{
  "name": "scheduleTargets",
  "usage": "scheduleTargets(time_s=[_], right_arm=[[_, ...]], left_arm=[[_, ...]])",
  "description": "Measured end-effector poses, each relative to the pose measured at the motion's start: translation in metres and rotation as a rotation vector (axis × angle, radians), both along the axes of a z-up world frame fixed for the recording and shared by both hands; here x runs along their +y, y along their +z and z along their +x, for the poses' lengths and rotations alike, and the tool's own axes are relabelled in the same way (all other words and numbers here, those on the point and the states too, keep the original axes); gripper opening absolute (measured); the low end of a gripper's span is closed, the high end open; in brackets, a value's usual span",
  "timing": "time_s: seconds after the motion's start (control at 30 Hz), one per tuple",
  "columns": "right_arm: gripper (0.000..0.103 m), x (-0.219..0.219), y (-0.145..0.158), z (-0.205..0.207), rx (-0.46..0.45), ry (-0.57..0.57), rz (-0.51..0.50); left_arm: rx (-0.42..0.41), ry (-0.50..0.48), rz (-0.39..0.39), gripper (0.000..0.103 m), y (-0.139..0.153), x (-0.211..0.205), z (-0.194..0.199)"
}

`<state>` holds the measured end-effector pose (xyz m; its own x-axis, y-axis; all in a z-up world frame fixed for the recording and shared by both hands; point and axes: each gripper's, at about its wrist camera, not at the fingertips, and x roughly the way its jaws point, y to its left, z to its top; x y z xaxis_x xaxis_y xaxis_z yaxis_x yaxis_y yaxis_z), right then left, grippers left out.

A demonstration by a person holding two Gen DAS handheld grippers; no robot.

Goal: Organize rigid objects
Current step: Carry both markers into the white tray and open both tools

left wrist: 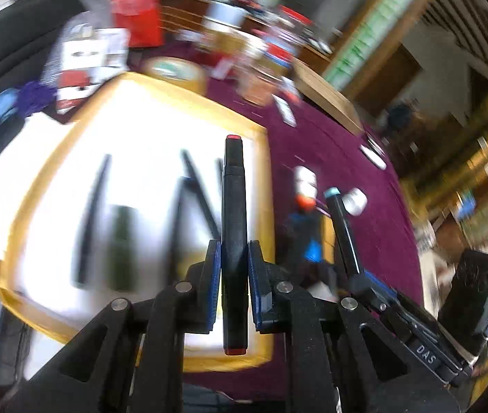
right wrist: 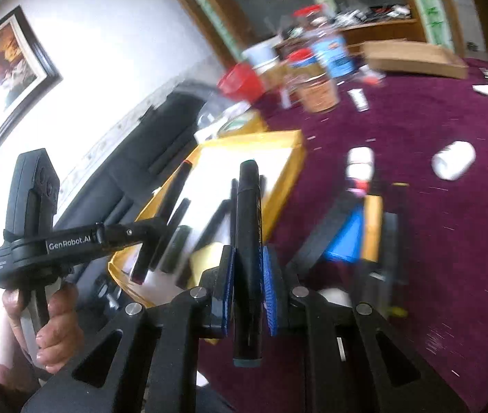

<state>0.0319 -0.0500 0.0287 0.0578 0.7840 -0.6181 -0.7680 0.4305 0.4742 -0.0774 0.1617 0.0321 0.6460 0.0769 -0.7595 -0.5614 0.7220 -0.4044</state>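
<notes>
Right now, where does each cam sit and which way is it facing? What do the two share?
Left wrist: on the left gripper, looking down along its fingers, shut on a red-capped marker, over the yellow tray; right gripper with a teal-capped marker at right.
Right wrist: on the right gripper, shut on the teal-capped marker, facing tray and maroon tablecloth; left gripper and the hand holding it at left.
Shared: tray, both markers, tablecloth, white bottles.

black two-finger grippers [left wrist: 234, 258] [right wrist: 248, 275], blue ribbed pads [right wrist: 271, 289], silver pivot screws, white "genrobot.ai" lettering
</notes>
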Motion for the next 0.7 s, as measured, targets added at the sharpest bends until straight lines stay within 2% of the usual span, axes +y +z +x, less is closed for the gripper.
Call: scheduleTargets(time_s=[0.1, 0.23, 0.5, 0.7], right_arm=[[0.015, 0.035, -0.010, 0.002, 0.033, 0.040, -0.026], [0.015, 0.077, -0.020, 0.007, 0.035, 0.050, -0.082], [0.015, 0.121, -0.035, 0.020, 0.005, 0.031, -0.194], [0.015, 0.141, -0.044, 0.026, 0.013, 0.041, -0.230]], left_arm=[[0.002, 0.055, -0.029, 0.012, -0.010, 0.027, -0.005], [0.022, 0.075, -0.048, 0.012, -0.023, 0.040, 0.001], [0.084, 0.055, -0.034, 0.012, -0.042, 0.046, 0.013], [0.143, 0.040, -0.030, 0.012, -0.055, 0.051, 0.024]])
